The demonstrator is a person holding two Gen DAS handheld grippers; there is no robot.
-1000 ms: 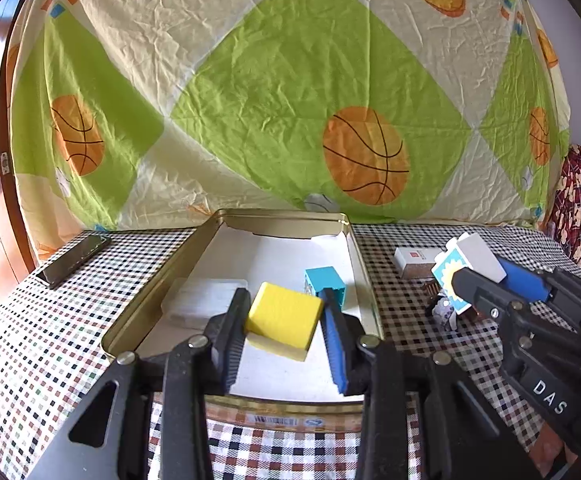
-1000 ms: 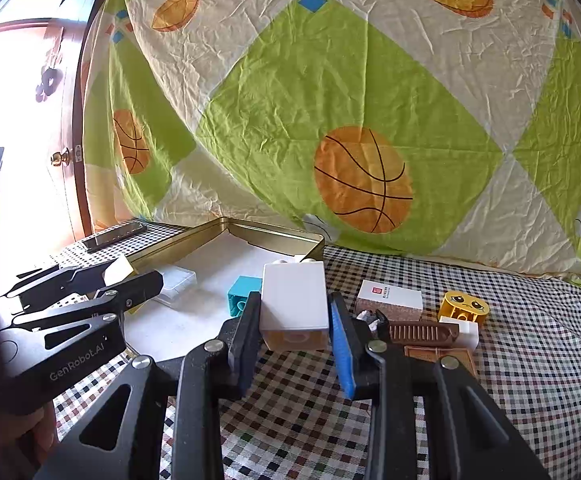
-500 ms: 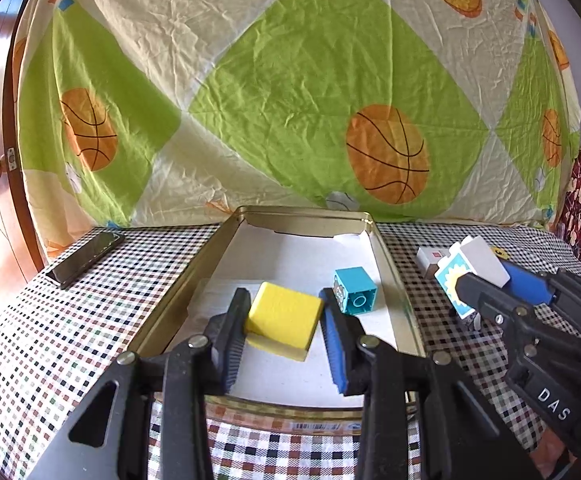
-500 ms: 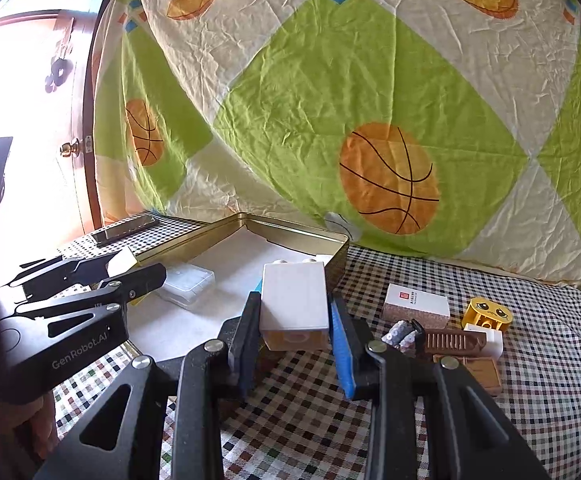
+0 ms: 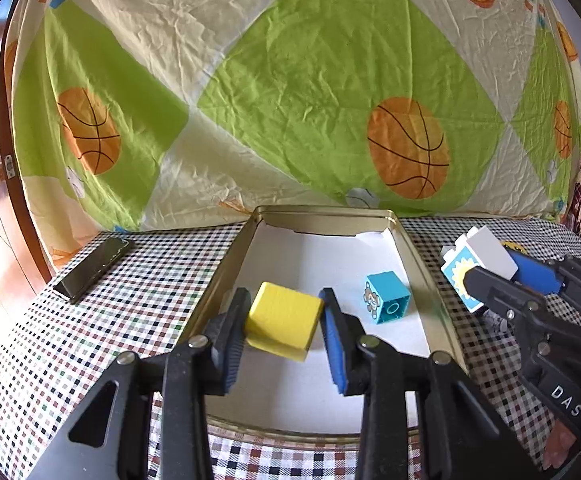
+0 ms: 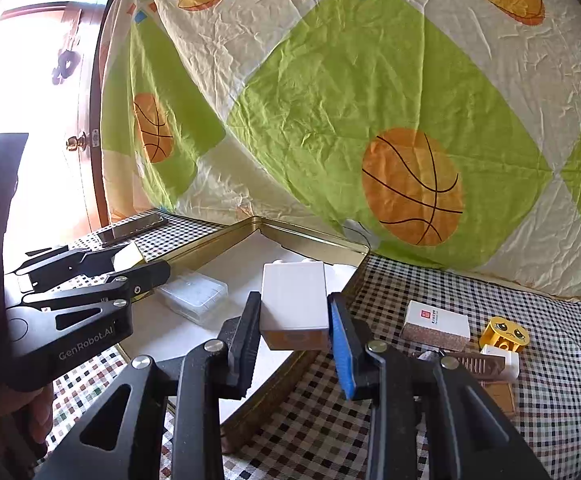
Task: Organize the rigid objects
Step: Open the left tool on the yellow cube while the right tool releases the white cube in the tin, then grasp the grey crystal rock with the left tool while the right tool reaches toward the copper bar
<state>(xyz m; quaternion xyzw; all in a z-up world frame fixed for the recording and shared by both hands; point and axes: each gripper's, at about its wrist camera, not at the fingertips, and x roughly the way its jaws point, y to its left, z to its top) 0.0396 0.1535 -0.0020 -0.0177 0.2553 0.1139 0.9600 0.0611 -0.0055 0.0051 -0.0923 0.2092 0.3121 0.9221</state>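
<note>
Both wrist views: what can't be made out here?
- Left view: clear case inside the tin, hidden behind the left gripper and its yellow block.
- Right view: blue cube, hidden behind the white block in the right gripper.
- Right view: print on the small box, too small.

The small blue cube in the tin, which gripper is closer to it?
Left. The left gripper hangs beside the blue cube, inside the tin; the right gripper is outside its rim.

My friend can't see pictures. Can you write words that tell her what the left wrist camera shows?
The left gripper holds a yellow block over an open gold tin. A blue block lies inside the tin, on a checked tablecloth.
</note>
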